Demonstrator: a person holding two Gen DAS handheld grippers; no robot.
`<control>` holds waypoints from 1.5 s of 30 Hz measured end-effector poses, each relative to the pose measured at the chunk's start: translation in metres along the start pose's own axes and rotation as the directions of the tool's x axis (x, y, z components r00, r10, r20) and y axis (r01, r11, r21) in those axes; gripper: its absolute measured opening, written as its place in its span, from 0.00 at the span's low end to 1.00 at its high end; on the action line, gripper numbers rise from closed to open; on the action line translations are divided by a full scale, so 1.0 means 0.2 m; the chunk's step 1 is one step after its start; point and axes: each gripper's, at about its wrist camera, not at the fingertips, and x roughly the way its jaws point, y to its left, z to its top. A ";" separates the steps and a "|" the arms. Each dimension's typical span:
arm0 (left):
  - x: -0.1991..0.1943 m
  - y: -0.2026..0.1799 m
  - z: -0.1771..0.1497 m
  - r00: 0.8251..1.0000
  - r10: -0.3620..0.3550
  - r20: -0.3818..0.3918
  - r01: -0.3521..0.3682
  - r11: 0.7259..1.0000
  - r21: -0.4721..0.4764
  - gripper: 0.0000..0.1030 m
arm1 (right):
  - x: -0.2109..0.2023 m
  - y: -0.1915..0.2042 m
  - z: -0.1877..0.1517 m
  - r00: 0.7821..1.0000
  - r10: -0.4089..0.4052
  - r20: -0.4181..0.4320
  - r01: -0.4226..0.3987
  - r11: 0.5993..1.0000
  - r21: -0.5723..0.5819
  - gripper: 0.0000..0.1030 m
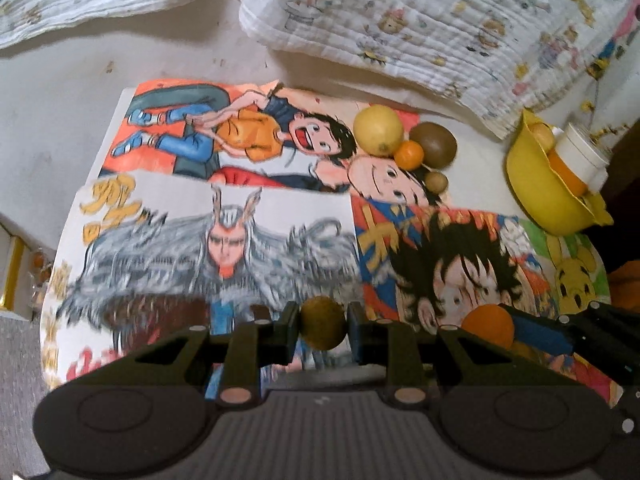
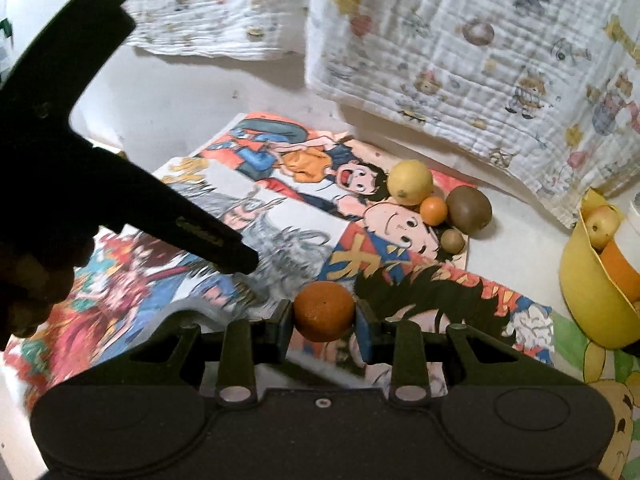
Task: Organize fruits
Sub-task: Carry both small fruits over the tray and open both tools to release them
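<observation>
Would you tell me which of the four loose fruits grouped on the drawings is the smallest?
The small brown kiwi, nearest the grippers; the lemon, small orange and large kiwi are all bigger.

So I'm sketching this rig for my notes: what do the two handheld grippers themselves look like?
Both match. The left gripper and right gripper are matte black, with a wide ribbed body, two round discs at the corners, angled linkage bars with pale round pins, and blue-padded fingers. No cables, sleeves or readable markings show.
</observation>
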 end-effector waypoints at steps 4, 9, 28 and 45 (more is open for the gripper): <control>-0.05 -0.02 -0.10 1.000 -0.017 -0.014 0.017 1.000 0.005 0.27 | -0.10 0.07 -0.10 1.000 0.016 -0.006 -0.017 0.999 -0.031 0.34; -0.09 -0.05 -0.23 0.999 -0.040 -0.038 0.040 0.999 0.012 0.27 | -0.22 0.13 -0.25 0.999 0.032 -0.041 -0.033 0.999 -0.024 0.34; -0.10 -0.20 -0.58 0.980 -0.096 -0.174 0.116 0.987 0.114 0.27 | -0.35 0.22 -0.63 0.980 -0.011 -0.199 0.030 0.995 0.095 0.34; -0.12 -0.29 -0.72 0.973 -0.075 -0.219 0.133 0.955 0.263 0.27 | -0.34 0.17 -0.70 0.971 -0.045 -0.236 0.094 0.975 0.202 0.34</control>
